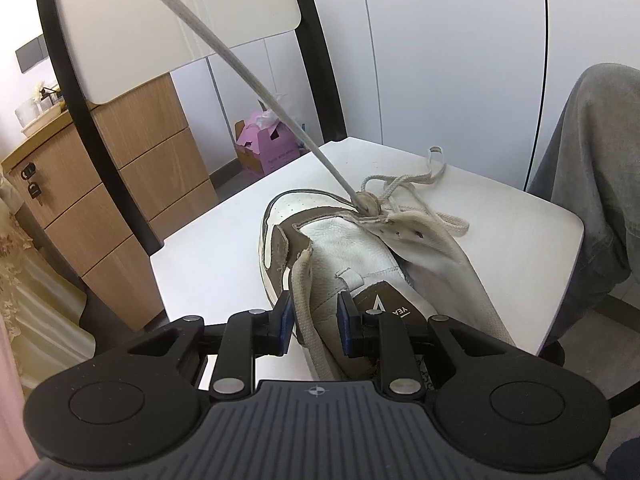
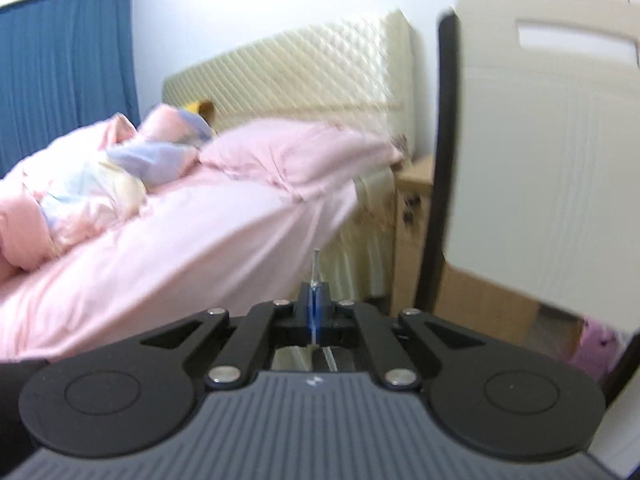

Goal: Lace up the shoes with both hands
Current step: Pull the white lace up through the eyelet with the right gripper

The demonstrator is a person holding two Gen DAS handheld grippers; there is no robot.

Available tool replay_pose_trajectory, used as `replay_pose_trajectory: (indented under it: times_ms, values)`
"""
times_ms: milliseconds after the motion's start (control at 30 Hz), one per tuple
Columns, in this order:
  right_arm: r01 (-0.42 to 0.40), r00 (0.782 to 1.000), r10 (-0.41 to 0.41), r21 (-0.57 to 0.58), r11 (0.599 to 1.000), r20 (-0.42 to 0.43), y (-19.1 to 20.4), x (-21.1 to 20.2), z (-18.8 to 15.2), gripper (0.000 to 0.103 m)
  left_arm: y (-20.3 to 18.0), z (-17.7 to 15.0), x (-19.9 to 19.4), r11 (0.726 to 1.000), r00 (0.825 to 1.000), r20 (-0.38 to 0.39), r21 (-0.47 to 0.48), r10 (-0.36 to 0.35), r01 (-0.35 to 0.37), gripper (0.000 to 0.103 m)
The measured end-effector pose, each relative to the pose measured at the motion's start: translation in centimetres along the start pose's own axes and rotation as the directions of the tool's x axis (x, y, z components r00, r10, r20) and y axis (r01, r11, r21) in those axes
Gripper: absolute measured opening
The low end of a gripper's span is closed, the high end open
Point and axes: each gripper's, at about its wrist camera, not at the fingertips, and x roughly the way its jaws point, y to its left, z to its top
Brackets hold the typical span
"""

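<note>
A white and brown shoe (image 1: 352,248) lies on the white chair seat (image 1: 208,264), toe pointing away. My left gripper (image 1: 315,320) is at the shoe's near end, shut on the left eyelet flap (image 1: 304,292), with its blue pads (image 1: 285,320) on either side of the flap. A beige lace (image 1: 224,56) runs taut from a front eyelet (image 1: 366,203) up and off the top left. More lace lies in loose loops (image 1: 412,186) by the toe. In the blurred right wrist view my right gripper (image 2: 315,292) is raised and shut on the lace tip (image 2: 316,260), which sticks out past the pads.
The chair's black frame and white back (image 1: 176,20) rise behind the shoe. A wooden drawer cabinet (image 1: 100,184) stands at the left and a pink box (image 1: 268,148) on the floor. A person's grey-trousered leg (image 1: 592,160) is at the right. A pink bed (image 2: 180,216) lies ahead of the right gripper.
</note>
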Motion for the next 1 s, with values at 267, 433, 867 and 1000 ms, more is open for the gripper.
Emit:
replay_pose_trajectory:
  times_ms: [267, 433, 867, 1000]
  values:
    - [-0.016, 0.999, 0.018, -0.047, 0.999, 0.042, 0.7, -0.4, 5.0, 0.002, 0.2, 0.1, 0.0, 1.0, 1.0, 0.0, -0.013, -0.011, 0.011, 0.025]
    - [0.02, 0.999, -0.021, -0.037, 0.999, -0.043, -0.8, 1.2, 3.2, 0.023, 0.5, 0.0, -0.1, 0.999, 1.0, 0.003, -0.03, -0.019, 0.019, 0.025]
    - [0.083, 0.959, -0.027, 0.187, 0.979, -0.283, -7.7, 2.0, -6.8, 0.059, 0.9, -0.2, -0.1, 0.999, 0.999, 0.004, -0.039, -0.034, 0.034, 0.025]
    - [0.06, 0.896, 0.009, 0.142, 0.988, -0.445, -7.4, 4.5, -11.4, 0.037, 1.0, -0.3, -0.2, 0.998, 0.999, 0.002, -0.045, -0.034, 0.034, 0.025]
